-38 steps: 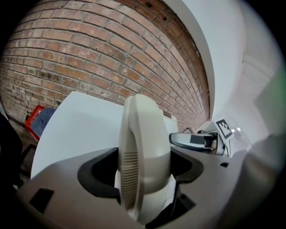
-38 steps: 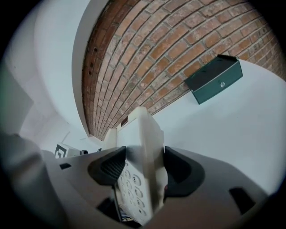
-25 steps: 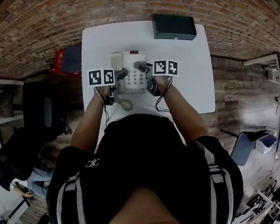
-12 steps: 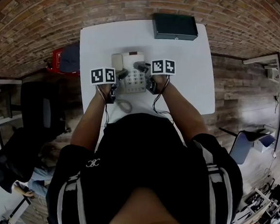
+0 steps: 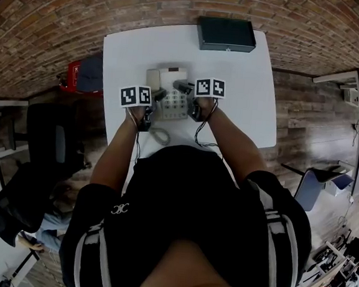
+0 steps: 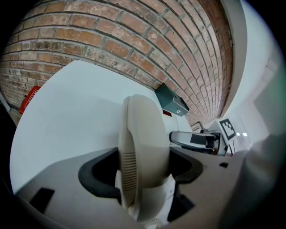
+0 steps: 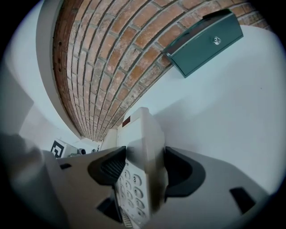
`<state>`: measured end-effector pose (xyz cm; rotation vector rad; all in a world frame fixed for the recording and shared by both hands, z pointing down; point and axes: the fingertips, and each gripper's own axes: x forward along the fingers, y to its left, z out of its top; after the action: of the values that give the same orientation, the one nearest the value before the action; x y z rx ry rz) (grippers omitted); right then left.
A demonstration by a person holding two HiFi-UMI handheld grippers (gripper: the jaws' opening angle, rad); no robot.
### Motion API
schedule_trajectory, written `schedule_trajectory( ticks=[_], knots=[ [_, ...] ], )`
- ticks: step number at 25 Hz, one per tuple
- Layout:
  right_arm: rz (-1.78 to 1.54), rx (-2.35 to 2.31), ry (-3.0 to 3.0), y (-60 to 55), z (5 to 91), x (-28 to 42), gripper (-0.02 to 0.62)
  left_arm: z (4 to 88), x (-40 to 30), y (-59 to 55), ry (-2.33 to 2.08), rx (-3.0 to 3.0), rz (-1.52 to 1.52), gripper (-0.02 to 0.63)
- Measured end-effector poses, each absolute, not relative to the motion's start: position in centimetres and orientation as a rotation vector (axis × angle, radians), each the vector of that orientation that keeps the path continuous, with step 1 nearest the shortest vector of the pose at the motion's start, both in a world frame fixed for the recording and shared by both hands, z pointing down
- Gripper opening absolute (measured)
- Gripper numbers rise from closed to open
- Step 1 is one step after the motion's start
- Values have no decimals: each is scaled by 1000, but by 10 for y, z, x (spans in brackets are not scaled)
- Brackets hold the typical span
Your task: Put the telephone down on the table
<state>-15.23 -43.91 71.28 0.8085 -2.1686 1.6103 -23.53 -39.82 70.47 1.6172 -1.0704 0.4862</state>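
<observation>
Between the dark pads of the left claw we see the cream handset of the telephone. It stands on edge and is pressed from both sides, so this claw is clamped on it. Just beyond its tips and to their right, the right claw reaches in from the other side. Farther ahead and to the right sits a dark green box. To the left of the left claw spreads the white table, with a red object past its far left edge.

Along the right claw's own jaws we find the right edge of the telephone's body pinched between its pads. The keypad faces the left pad, and the plain side faces the right one. This claw is also closed on the telephone. The table runs ahead and to its right, and the green box lies well ahead, up and to the right of the tips.

From above, the telephone lies between the two claws, with the left claw at its handset side and the right claw at its keypad side. A coiled cord trails behind both claws, toward our body. We cannot tell whether the telephone's underside touches the table.
</observation>
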Motion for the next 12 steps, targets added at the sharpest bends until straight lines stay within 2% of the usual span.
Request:
schedule_trajectory(
  ticks=[12],
  knots=[
    [1512,828,-2221,-439,709,-150,233,705,-233,-400,-1122,1677,608,330]
  ],
)
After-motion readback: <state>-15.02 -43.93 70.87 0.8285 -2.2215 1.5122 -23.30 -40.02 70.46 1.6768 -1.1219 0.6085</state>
